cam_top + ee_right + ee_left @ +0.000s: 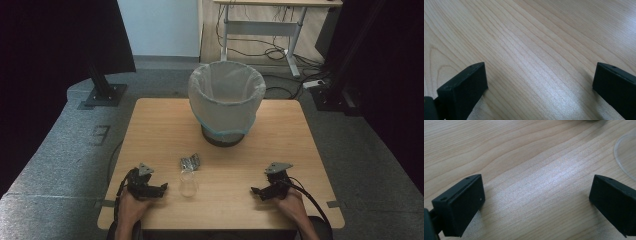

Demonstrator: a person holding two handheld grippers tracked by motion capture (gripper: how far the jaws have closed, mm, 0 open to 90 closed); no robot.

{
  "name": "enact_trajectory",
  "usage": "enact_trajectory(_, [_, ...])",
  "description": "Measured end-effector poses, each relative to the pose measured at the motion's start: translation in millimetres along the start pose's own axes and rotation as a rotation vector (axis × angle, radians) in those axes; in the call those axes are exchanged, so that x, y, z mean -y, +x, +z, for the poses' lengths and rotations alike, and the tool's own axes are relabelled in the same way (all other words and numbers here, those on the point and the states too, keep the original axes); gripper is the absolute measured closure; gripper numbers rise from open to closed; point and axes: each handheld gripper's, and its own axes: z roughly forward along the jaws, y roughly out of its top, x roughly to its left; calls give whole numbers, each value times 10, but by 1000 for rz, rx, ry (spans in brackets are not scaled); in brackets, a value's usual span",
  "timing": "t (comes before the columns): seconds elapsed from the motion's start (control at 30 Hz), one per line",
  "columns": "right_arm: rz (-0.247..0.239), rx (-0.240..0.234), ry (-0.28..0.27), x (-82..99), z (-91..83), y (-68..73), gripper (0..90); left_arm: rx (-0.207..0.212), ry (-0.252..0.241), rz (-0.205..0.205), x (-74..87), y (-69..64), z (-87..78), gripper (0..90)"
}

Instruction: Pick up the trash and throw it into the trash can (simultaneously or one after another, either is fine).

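Note:
A bin lined with a pale bag (227,100) stands at the back middle of the wooden table (150,130). In front of it lie a crumpled silvery wrapper (190,161) and a clear plastic cup (188,184) on its side. My left gripper (161,189) rests near the front left, open, a short way left of the cup. In the left gripper view its jaws stand wide over bare wood (534,170), with the cup's rim (621,157) at the right edge. My right gripper (256,191) rests at the front right, open, its jaws wide over bare wood (534,50).
Grey carpet surrounds the table. A black stand base (104,94) sits at the back left, another black base (330,95) at the back right. A desk frame with cables (270,35) stands behind the bin.

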Motion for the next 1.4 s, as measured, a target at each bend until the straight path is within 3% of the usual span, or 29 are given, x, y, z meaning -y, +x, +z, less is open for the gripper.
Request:
enact_trajectory(0.53, [6, 4, 0, 11, -12, 15, 0, -27, 10, -30, -14, -29, 2, 0])
enact_trajectory(0.83, [8, 5, 1, 13, -15, 18, 0, -29, 30, -15, -30, -51, -18, 0])
enact_trajectory(1.07, [10, 7, 0, 13, -15, 20, 0, 35, -26, -3, -59, -116, -109, 0])
enact_trajectory(1.4, [11, 9, 1, 14, -17, 22, 0, 81, -48, 23, -80, -262, -203, 0])
